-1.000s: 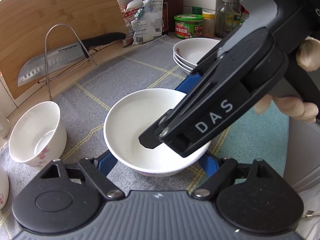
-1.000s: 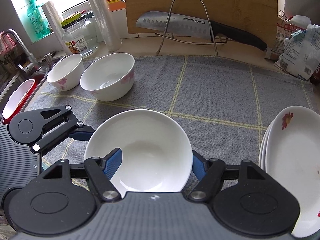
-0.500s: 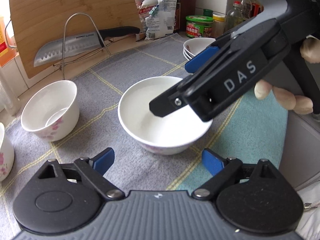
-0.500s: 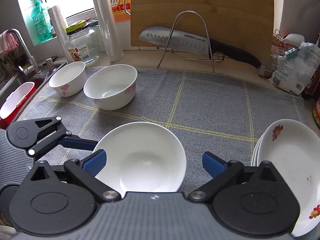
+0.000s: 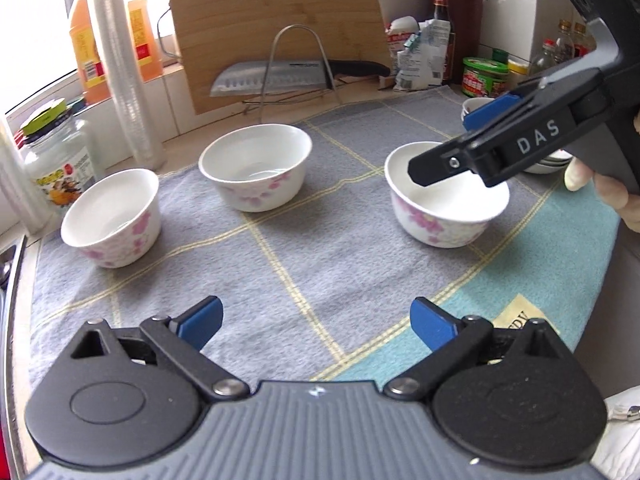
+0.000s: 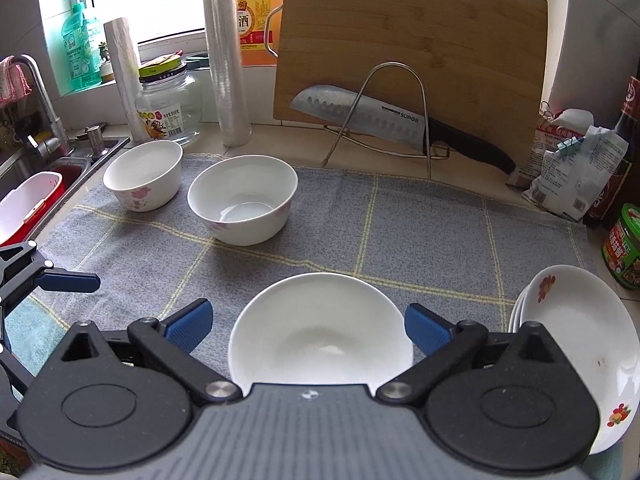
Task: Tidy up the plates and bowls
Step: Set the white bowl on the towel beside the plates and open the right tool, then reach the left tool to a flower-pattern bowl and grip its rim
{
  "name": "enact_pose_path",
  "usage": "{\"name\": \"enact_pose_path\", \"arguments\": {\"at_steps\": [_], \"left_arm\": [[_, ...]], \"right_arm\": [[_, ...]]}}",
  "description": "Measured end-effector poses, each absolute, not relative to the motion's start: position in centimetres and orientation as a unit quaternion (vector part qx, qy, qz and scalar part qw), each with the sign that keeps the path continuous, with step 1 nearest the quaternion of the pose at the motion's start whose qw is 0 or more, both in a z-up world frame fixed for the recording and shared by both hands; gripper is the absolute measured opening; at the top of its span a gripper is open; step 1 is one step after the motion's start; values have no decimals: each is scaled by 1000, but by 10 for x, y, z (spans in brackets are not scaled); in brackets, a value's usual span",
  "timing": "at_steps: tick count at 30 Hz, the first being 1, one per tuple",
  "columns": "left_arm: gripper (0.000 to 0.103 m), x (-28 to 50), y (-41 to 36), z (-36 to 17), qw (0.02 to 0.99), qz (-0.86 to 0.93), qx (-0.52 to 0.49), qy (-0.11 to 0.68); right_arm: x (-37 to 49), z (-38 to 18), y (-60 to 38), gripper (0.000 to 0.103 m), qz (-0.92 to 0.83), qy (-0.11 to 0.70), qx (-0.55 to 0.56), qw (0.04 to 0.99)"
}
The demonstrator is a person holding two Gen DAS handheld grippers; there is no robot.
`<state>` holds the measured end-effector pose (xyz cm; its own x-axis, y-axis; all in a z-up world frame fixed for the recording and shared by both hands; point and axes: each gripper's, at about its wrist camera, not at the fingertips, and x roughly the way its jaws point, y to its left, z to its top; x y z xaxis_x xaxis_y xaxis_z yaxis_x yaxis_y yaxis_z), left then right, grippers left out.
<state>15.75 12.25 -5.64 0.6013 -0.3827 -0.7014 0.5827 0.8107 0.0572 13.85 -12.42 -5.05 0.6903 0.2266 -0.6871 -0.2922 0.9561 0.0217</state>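
Three white bowls with pink flowers stand on a grey checked cloth (image 5: 304, 264): a small one (image 5: 112, 220) at the left, one (image 5: 256, 168) in the middle, one (image 5: 444, 208) at the right. My left gripper (image 5: 316, 324) hangs back over bare cloth, its jaws opening with nothing between them. My right gripper (image 5: 444, 142) hovers above the right bowl. In the right wrist view that bowl (image 6: 320, 328) sits between the fingers of the open right gripper (image 6: 308, 326), and the blue pads (image 6: 428, 328) stand off its rim. A stack of flowered plates (image 6: 576, 336) lies just to its right.
A cutting board (image 6: 408, 48) leans at the back behind a knife (image 6: 372, 116) on a wire rack. A glass jar (image 6: 168, 104), plastic rolls and bottles line the back. A sink (image 6: 36, 184) lies at the left, food packets (image 6: 576, 172) and a tin (image 6: 624, 252) at the right.
My left gripper drew back from the near bowl and swung left, bringing all three bowls into view, and its jaws widened. The right gripper's jaws spread off the bowl and it pulled back a little.
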Motion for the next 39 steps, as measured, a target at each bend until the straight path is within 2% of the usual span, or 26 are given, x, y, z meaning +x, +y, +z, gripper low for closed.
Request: {"name": "enact_pose_path", "arguments": {"at_steps": [13, 26, 39], "left_arm": [[100, 180, 179, -32, 908, -188, 95, 363], [100, 229, 156, -3, 909, -132, 117, 378], [100, 302, 141, 4, 888, -207, 144, 386]], "right_arm": [[139, -50, -71, 103, 167, 354, -103, 914], [196, -70, -66, 103, 227, 349, -144, 898], [223, -80, -43, 103, 191, 377, -132, 897]]}}
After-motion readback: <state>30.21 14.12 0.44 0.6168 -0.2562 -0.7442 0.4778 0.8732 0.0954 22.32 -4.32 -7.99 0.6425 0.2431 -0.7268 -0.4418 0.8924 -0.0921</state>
